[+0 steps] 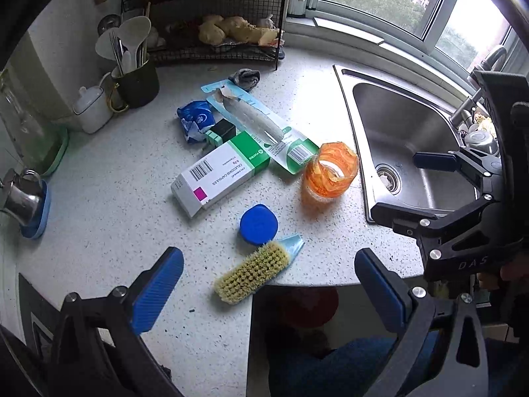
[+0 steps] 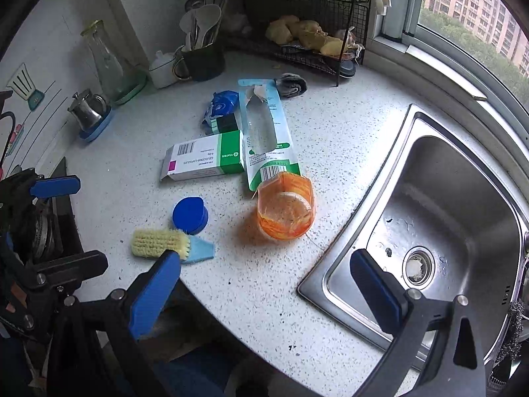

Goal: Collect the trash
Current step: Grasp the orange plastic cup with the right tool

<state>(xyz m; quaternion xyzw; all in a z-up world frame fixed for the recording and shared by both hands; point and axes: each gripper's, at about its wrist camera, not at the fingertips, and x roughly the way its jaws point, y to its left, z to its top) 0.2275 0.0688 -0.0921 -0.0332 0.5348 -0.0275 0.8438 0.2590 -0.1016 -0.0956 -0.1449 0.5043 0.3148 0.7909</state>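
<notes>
Left wrist view: left gripper (image 1: 267, 284) and right gripper (image 2: 264, 284) hung spread wide, empty, above medicine box (image 1: 220, 173) and orange cup (image 1: 330, 172).

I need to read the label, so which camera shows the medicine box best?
The left wrist view: the medicine box lies near the centre, large, with barcode, pink square and green end all legible. The right wrist view shows the same box smaller and farther off, its print harder to read.

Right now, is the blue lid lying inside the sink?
No, the blue lid lies on the counter beside the brush, outside the sink.
</notes>
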